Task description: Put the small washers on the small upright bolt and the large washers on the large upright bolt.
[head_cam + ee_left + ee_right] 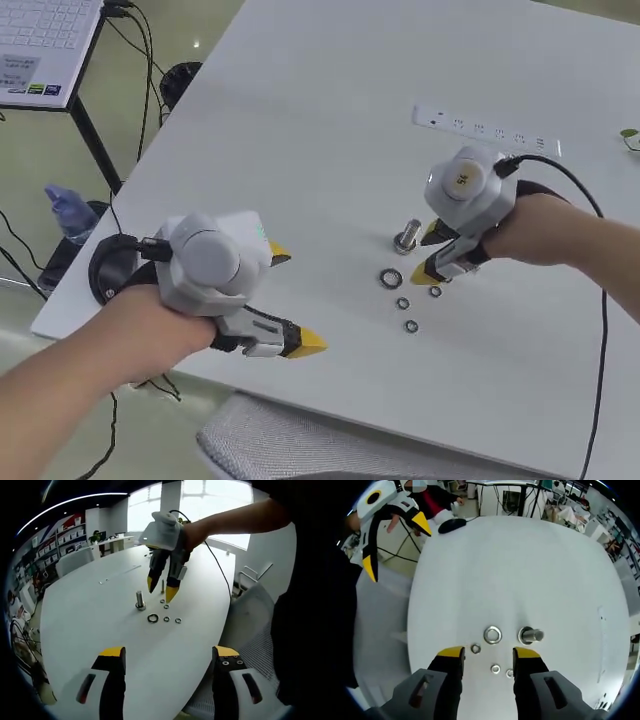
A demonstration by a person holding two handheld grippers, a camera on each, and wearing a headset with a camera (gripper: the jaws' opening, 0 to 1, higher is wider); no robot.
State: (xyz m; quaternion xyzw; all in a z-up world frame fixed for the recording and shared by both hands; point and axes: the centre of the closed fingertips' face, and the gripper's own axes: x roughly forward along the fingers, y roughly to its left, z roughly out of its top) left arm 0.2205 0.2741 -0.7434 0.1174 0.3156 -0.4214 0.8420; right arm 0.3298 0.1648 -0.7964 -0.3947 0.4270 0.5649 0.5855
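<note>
The large upright bolt [407, 237] [530, 635] stands on the white table [300, 120]. The large washer [391, 278] [492, 634] lies flat just beside it. Three small washers [403, 303] [411, 326] [436, 291] lie loose nearby. My right gripper [428, 255] [489, 652] hovers open right over them, with nothing between its fingers. In the left gripper view a thin small bolt [162, 586] stands upright and shows between the right gripper's [160, 591] fingers. My left gripper [297, 298] [169, 652] is open and empty near the table's front edge, well left of the parts.
A white power strip [485, 128] lies on the table behind the bolts. A black round object [110, 265] sits at the table's left corner. A laptop [40, 40] stands on a side stand at far left. A grey chair [300, 450] is below the front edge.
</note>
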